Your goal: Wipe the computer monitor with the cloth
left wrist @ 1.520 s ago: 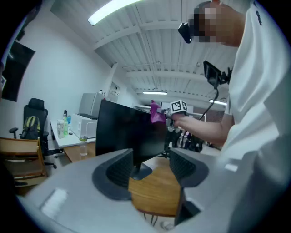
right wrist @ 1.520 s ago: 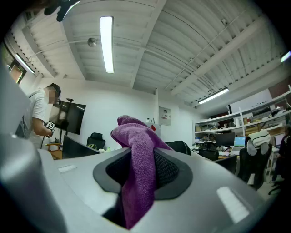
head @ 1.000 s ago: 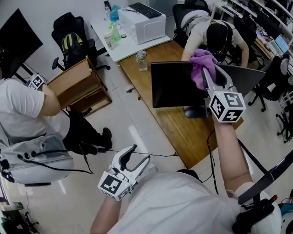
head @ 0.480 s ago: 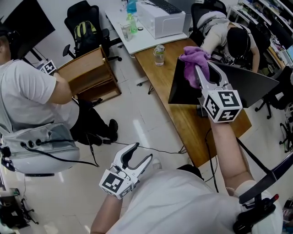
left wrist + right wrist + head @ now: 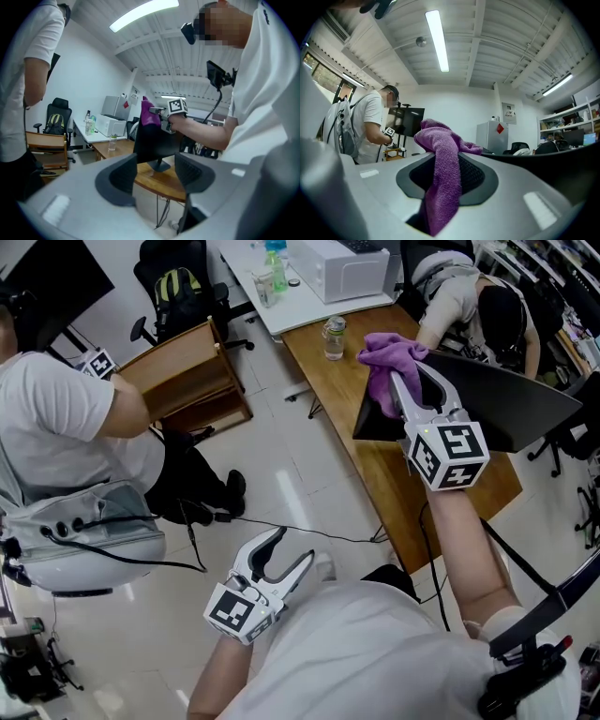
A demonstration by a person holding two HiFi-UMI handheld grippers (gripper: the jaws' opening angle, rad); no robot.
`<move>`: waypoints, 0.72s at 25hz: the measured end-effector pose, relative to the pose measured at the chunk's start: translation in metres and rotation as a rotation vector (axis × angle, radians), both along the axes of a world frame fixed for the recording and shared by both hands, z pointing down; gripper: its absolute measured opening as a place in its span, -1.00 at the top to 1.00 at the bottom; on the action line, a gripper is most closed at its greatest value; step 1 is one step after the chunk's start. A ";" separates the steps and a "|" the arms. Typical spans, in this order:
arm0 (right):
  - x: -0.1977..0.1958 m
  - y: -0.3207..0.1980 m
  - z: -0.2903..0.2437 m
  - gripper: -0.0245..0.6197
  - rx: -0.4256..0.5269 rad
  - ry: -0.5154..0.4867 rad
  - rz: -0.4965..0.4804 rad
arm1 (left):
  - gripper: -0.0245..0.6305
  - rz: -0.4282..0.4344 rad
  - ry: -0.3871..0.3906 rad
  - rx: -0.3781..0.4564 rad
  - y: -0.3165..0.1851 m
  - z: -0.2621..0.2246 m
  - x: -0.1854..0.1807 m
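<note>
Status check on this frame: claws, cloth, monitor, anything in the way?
Right claw shut on purple cloth, at upper corner of monitor. Left claw open, empty, hanging low. Bottle on desk stands clear of monitor.

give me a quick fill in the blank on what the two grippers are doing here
The right gripper is shut on a ____ cloth.
The left gripper is open and holds ____.
The cloth lies against the ____ edge of the monitor.
Missing words: purple; nothing; top
</note>
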State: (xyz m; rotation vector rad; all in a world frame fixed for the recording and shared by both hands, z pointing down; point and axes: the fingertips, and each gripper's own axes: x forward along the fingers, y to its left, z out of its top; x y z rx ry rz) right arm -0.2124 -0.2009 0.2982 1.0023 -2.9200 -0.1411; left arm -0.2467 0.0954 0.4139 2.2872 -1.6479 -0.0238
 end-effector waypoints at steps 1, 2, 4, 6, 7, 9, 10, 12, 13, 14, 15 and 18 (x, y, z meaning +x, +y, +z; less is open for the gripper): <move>-0.001 0.002 0.006 0.55 -0.009 0.006 -0.003 | 0.10 0.002 0.001 -0.002 0.000 0.001 0.000; -0.002 0.004 0.014 0.55 -0.019 0.014 -0.005 | 0.10 0.005 0.002 -0.006 0.001 0.002 0.001; -0.005 0.009 0.031 0.55 -0.043 0.034 -0.011 | 0.10 0.012 0.002 -0.016 0.002 0.003 0.001; -0.008 0.012 0.051 0.55 -0.067 0.058 -0.014 | 0.10 0.020 0.001 -0.024 0.001 0.003 0.001; -0.009 0.014 0.060 0.55 -0.078 0.071 -0.015 | 0.10 0.023 0.000 -0.026 0.001 0.002 0.001; -0.009 0.015 0.080 0.55 -0.100 0.096 -0.014 | 0.10 0.028 0.000 -0.028 0.000 0.001 0.002; -0.009 0.015 0.091 0.55 -0.113 0.107 -0.013 | 0.10 0.030 0.000 -0.030 -0.001 0.000 0.002; -0.009 0.013 0.111 0.55 -0.141 0.125 -0.011 | 0.10 0.033 -0.002 -0.035 -0.003 0.000 0.003; -0.009 0.012 0.121 0.55 -0.153 0.134 -0.012 | 0.10 0.035 -0.003 -0.039 -0.004 0.000 0.004; -0.009 0.011 0.131 0.55 -0.164 0.142 -0.014 | 0.10 0.036 -0.004 -0.044 -0.005 0.001 0.005; -0.009 0.011 0.142 0.55 -0.173 0.152 -0.016 | 0.10 0.037 -0.003 -0.048 -0.006 0.002 0.007; -0.011 0.013 0.173 0.55 -0.203 0.184 -0.024 | 0.10 0.035 -0.004 -0.061 -0.005 0.004 0.007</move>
